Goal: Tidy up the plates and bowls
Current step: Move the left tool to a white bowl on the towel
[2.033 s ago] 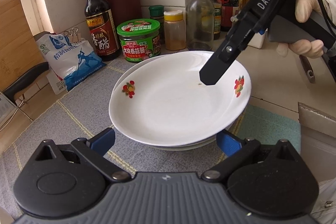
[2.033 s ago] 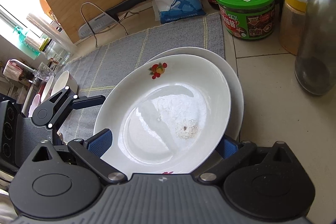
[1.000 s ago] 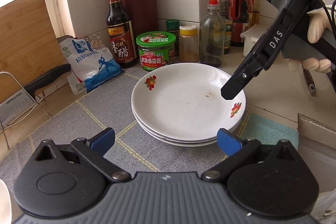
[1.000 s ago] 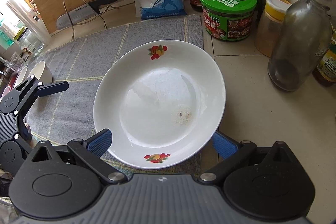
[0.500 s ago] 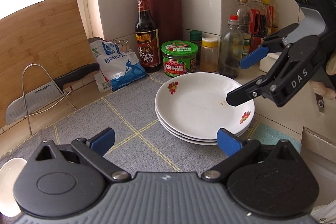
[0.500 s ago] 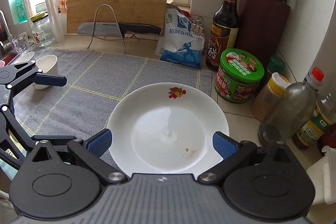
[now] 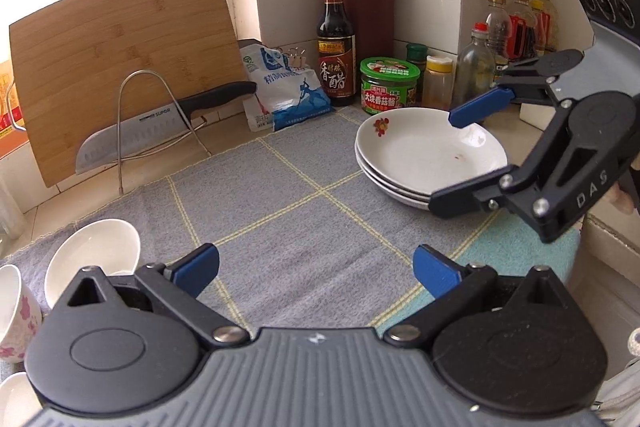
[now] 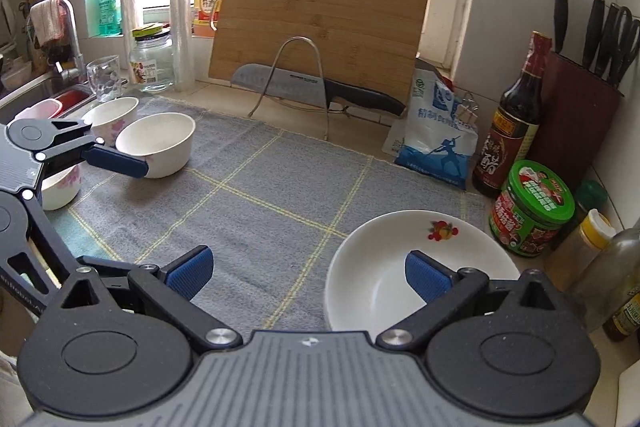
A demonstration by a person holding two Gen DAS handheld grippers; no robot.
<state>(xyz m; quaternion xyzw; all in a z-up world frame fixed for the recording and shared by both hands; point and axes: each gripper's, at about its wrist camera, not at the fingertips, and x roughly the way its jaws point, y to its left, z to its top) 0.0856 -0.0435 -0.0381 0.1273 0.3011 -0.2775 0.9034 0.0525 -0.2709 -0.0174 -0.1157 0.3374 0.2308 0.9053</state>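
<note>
Grey countertop mat (image 7: 280, 211): plate stack (image 7: 428, 155) now rests complete at its far-right corner. Right gripper (image 7: 452, 163) has withdrawn from it, jaws wide, empty; left gripper (image 7: 316, 267) likewise. Bowls (image 8: 156, 143) at the mat's opposite end remain unsorted.

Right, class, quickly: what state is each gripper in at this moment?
Left gripper: open, holding nothing, over the grey mat.
Right gripper: open, holding nothing, beside the plate stack.
</note>
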